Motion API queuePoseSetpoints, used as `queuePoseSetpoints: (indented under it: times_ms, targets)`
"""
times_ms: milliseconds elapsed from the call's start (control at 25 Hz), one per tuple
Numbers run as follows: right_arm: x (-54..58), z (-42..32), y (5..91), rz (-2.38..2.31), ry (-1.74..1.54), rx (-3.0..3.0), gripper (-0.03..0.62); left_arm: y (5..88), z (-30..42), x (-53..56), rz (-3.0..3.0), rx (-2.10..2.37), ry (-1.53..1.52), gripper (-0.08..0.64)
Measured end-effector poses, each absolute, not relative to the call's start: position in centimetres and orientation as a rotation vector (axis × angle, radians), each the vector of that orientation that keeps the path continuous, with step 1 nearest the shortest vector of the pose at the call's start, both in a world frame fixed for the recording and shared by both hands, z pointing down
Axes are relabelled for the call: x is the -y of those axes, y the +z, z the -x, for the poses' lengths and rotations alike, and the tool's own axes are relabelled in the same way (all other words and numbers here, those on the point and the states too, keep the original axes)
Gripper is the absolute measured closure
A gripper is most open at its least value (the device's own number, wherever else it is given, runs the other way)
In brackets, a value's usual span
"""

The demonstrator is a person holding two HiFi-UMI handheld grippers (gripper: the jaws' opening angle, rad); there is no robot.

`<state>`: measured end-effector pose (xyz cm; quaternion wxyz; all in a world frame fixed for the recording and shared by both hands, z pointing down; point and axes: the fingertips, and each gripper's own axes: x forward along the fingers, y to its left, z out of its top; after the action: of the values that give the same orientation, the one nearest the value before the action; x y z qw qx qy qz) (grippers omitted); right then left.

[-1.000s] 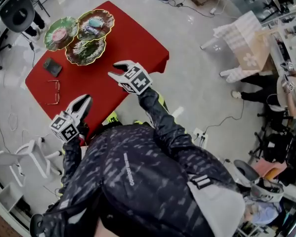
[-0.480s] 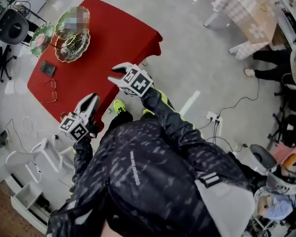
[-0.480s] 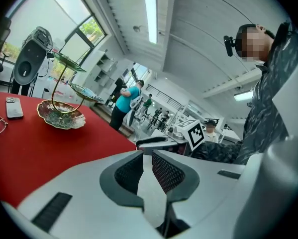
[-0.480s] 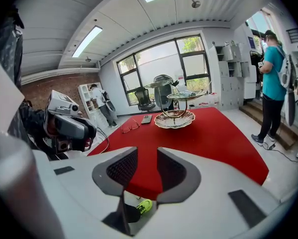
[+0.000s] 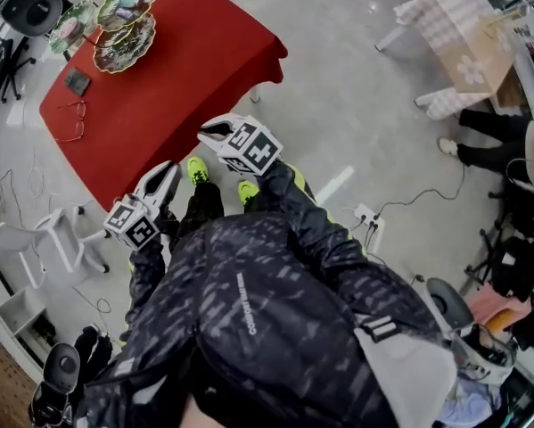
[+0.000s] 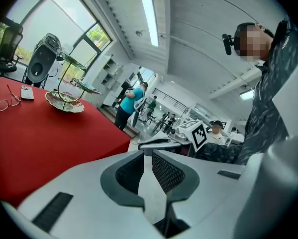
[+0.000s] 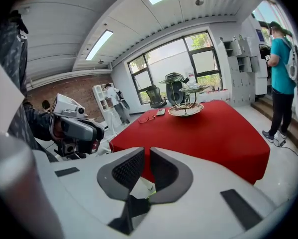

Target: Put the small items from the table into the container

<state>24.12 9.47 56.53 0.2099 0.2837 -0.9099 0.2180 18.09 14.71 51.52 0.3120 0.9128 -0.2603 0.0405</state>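
Note:
The red table (image 5: 173,69) lies far ahead of both grippers. On its far end stands a tiered stand of leaf-shaped dishes (image 5: 117,18) holding small items. Eyeglasses (image 5: 68,121) and a small dark flat item (image 5: 77,81) lie on the cloth next to it. My left gripper (image 5: 170,170) hangs over the floor short of the near table edge, shut and empty. My right gripper (image 5: 210,131) is beside it; its jaws are closing to a narrow slit with nothing between them. The stand (image 7: 186,101) and glasses (image 7: 147,117) show small and distant in the right gripper view.
White stools (image 5: 35,239) stand left of the table's near corner. A black office chair (image 5: 30,7) is behind the table. Cables and a power strip (image 5: 366,219) lie on the grey floor at right. A person in a teal shirt (image 7: 283,68) stands beyond the table.
Both grippers have drawn back from the table and now hang over the floor, with the table farther off. The right jaws, open before, have come nearly together.

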Motion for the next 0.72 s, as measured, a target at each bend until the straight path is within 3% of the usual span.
queuePoseSetpoints:
  times_ms: [720]
  targets:
    - [-12.0, -21.5, 51.8, -0.657, 0.384, 2.643, 0.571, 47.7, -18.6, -14.9, -2.557, 0.805, 0.068, 0.505]
